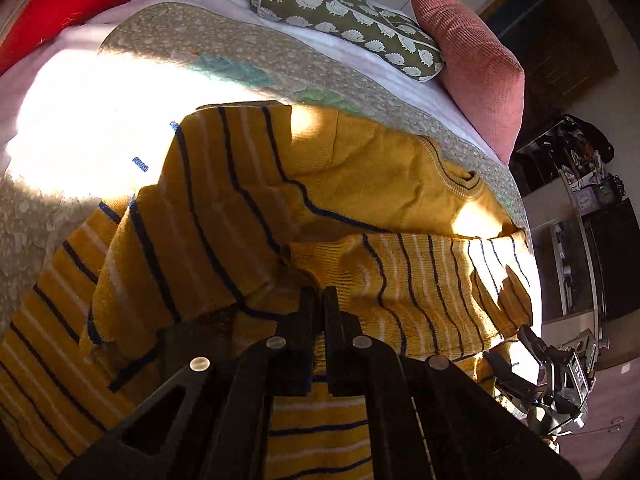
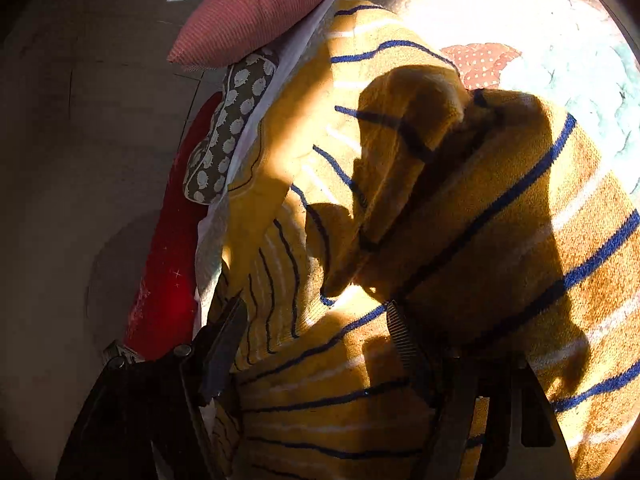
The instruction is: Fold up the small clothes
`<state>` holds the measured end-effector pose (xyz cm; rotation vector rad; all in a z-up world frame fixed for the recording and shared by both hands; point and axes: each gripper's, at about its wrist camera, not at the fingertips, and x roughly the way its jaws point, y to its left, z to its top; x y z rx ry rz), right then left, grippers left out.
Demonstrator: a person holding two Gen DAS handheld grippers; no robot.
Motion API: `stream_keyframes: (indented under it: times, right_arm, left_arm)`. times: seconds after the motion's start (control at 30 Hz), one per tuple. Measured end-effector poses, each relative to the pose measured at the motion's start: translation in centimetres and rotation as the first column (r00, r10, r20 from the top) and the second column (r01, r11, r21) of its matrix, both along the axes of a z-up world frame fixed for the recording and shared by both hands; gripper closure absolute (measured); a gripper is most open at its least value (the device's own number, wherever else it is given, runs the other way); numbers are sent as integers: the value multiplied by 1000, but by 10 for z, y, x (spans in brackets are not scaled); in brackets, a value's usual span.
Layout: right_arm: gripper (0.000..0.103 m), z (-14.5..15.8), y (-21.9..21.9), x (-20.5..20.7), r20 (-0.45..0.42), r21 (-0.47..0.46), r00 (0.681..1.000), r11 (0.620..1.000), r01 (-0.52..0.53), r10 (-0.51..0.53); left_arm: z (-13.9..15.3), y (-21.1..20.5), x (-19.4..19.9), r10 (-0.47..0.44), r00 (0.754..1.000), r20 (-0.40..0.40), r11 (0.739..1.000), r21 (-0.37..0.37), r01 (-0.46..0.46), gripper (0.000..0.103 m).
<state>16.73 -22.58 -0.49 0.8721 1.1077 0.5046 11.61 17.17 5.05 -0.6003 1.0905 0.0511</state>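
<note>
1. Left wrist view: the left tool (image 1: 319,300) has its fingers drawn nearly together, pinching a fold of the yellow striped sweater (image 1: 248,208). The sweater lies on the quilted bedspread (image 1: 248,52) of a bed, partly lifted and doubled over itself, its collar (image 1: 460,184) toward the pink cushion (image 1: 472,64). A striped sleeve (image 1: 420,280) lies across the lower body. The hedgehog-print pillow (image 1: 344,16) and the red pillow (image 1: 52,0) sit beyond it. The right tool (image 1: 532,360) shows at the sleeve's far edge; whether it grips cannot be told from here.

2. Right wrist view: the right tool (image 2: 316,332) stands wide, its fingers apart with sweater cloth (image 2: 500,220) bunched between and over them, not clamped. The cloth is rumpled and raised in a hump, in hard sun and shadow.

3. Judgement: folding looks under way but early. One layer seems brought over; sleeves and body are not squared, and no neat packet exists. Smoothing and further folds remain.
</note>
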Motion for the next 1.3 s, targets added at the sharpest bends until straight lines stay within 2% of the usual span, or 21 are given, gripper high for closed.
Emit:
stream_keyframes:
  times: [0.03,0.1,0.13,0.2,0.33,0.4,0.5,0.57,0.63,0.7,0.73,0.8,0.87,0.93,1.0,1.1,1.2,1.23,1.27,1.3]
  right_arm:
    - [37,2,2,7,15,-41,1000,999,11,-11]
    - [89,3,8,23,8,-113,1000,993,17,-16]
    - [94,3,10,30,-6,-119,1000,993,6,-6]
    - [94,9,14,38,8,-110,1000,994,4,-3]
    - [94,29,21,34,104,-64,994,998,-16,23]
    - [94,21,24,29,94,-54,995,998,-35,40]
    - [93,-4,33,26,47,-68,996,995,-75,78]
    - [93,-18,36,22,12,-69,996,994,-86,87]
    - [89,-18,29,12,16,-41,995,995,-94,95]
    - [75,-6,22,-1,47,-81,989,988,-135,139]
    - [73,4,17,-8,75,-113,984,982,-151,160]
    - [72,27,5,-23,146,-189,971,968,-162,191]
    - [72,51,-8,-29,215,-270,960,956,-118,179]
    - [72,69,-17,-23,271,-342,950,938,-55,154]
    - [73,79,-20,-3,288,-363,948,932,-20,132]
    - [73,72,-18,34,263,-313,960,950,-5,92]
    - [73,44,-15,71,160,-153,984,987,-57,81]
    - [73,36,-14,80,130,-139,989,989,-56,74]
    - [73,29,-15,87,97,-191,994,981,-36,55]
    - [76,25,-20,92,85,-317,996,948,19,9]
  left_arm:
    - [-2,1,1,2,1000,-1,1000,0,-2,99]
    - [-2,2,4,4,1000,-4,1000,2,-4,99]
    - [-1,4,6,6,1000,-3,1000,5,-6,99]
    - [5,5,13,3,1000,7,1000,20,-3,99]
    - [17,9,24,3,1000,31,996,87,-6,99]
    - [11,13,23,22,999,30,994,105,-25,99]
    - [-15,18,23,51,998,-30,991,126,-46,99]
    - [-31,22,20,69,996,-58,989,133,-61,93]
    - [-35,27,16,94,994,-47,988,127,-88,89]
    - [-33,34,11,114,992,-52,990,87,-110,85]
    - [-31,38,9,119,992,-51,991,66,-115,83]
    - [-22,44,0,125,991,-41,991,55,-122,82]
    - [-8,47,-14,149,989,-12,985,89,-147,82]
    - [6,45,-30,175,984,30,976,124,-178,79]
    - [17,35,-39,166,984,70,975,140,-174,74]
    - [21,7,-34,80,992,97,984,148,-94,68]
    - [6,-17,-14,14,997,77,993,113,-23,66]
    - [-3,-21,-7,10,999,54,994,109,-16,66]
    - [-14,-24,-2,18,1000,26,993,113,-21,66]
    - [-24,-25,3,27,1000,2,994,110,-27,66]
